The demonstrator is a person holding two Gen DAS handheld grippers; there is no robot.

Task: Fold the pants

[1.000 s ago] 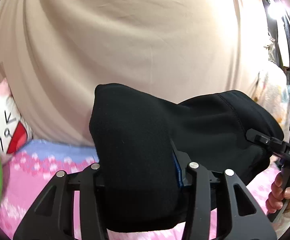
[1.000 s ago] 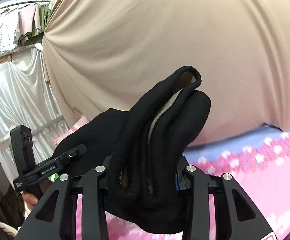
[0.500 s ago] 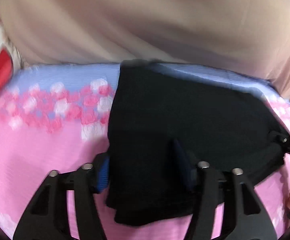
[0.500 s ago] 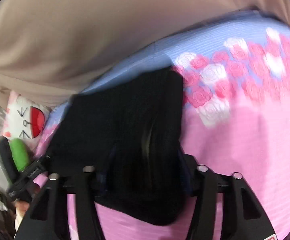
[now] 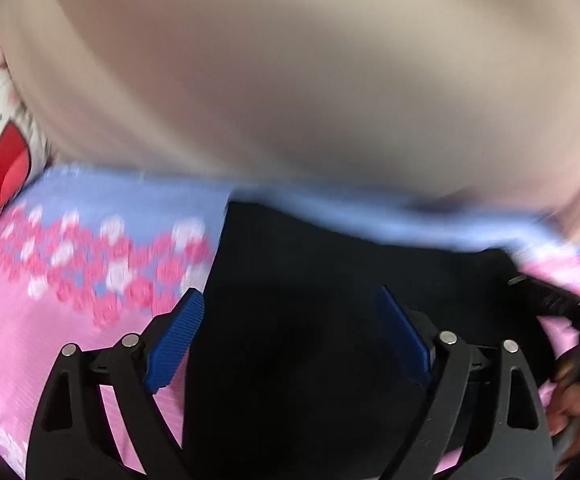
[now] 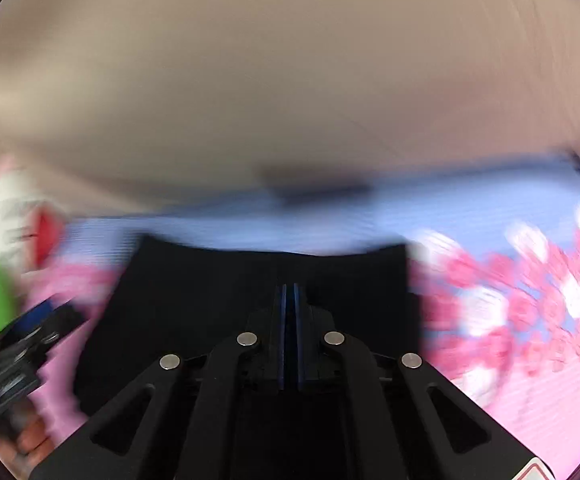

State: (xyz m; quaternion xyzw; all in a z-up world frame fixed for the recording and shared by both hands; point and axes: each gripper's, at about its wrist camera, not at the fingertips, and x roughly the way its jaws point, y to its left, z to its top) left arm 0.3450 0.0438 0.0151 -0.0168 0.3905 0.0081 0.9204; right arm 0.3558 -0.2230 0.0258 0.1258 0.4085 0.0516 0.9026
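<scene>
- The black pants (image 5: 330,300) are seen lying flat on the pink flowered bedspread (image 5: 29,340), as a compact dark rectangle just short of the blue band at its far edge.
- The left gripper (image 5: 290,332) is held with its jaws wide; they have just been opening, and the cloth lies between the blue pads (image 5: 173,344) without being pressed.
- The right gripper (image 6: 290,320) is seen with its jaws fully together over the pants (image 6: 249,300); they have just been closing, and nothing appears to be pinched, though the view is blurred.
- A fold is judged to have been laid down and released.
- Whether a further fold or some smoothing is left cannot be told from these views.
</scene>
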